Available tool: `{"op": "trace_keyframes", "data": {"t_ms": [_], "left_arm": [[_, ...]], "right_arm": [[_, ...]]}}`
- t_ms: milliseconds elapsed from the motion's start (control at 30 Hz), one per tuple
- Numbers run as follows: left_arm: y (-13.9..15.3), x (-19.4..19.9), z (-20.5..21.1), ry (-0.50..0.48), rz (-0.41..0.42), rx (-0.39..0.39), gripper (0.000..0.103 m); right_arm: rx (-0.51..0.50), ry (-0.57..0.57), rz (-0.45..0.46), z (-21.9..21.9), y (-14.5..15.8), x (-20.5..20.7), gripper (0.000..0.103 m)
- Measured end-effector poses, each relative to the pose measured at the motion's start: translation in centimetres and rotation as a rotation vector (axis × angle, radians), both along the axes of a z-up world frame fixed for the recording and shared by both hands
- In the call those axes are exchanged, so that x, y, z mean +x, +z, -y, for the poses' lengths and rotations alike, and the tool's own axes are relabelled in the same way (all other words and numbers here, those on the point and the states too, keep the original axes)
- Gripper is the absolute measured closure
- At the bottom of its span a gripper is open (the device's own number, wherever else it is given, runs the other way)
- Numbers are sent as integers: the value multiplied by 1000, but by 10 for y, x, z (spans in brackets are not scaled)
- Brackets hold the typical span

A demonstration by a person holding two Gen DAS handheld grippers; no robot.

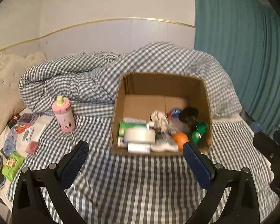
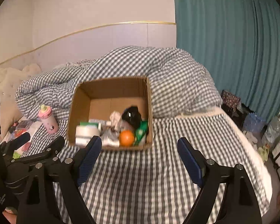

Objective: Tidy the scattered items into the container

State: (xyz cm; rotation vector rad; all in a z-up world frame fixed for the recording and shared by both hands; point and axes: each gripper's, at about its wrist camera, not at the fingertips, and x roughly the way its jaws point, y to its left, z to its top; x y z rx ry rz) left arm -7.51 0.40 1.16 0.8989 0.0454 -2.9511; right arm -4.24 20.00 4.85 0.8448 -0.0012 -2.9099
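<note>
Both tongs are hanging low over the bed's near edge, tilted downward toward the box. The left tongs are standing wide apart with nothing between them; the right tongs are gaping too, empty. The box is sitting mid-bed just beyond both, holding an orange and other bits. The pink bottle is standing left of the box, clutter lying by the bed's left edge.

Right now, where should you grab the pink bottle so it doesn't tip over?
Grab the pink bottle around its wide round body, below the narrower yellow-green spout. It stands upright on the checked bedspread, so I would bring the open left hand-held gripper in level from the front, one finger on each side.
</note>
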Motion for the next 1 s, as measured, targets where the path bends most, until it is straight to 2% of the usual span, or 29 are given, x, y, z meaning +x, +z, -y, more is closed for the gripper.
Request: {"op": "trace_keyframes", "data": {"t_ms": [100, 300, 400, 733, 1000], "left_arm": [[-12, 19, -4, 5, 10, -38, 0], [-20, 39, -7, 1, 35, -30, 0], [-24, 41, -9, 1, 59, -33, 0], [-21, 45, -3, 31, 37, -42, 0], [-29, 37, -2, 50, 85, -70, 0]], "right_arm": [[-16, -4, 34, -5, -13, 13, 20], [-42, 16, 52, -6, -16, 21, 20], [-34, 11, 59, -6, -18, 21, 20], [-47, -3, 74, -9, -22, 22, 20], [-35, -3, 92, -2, -29, 19, 20]]}}
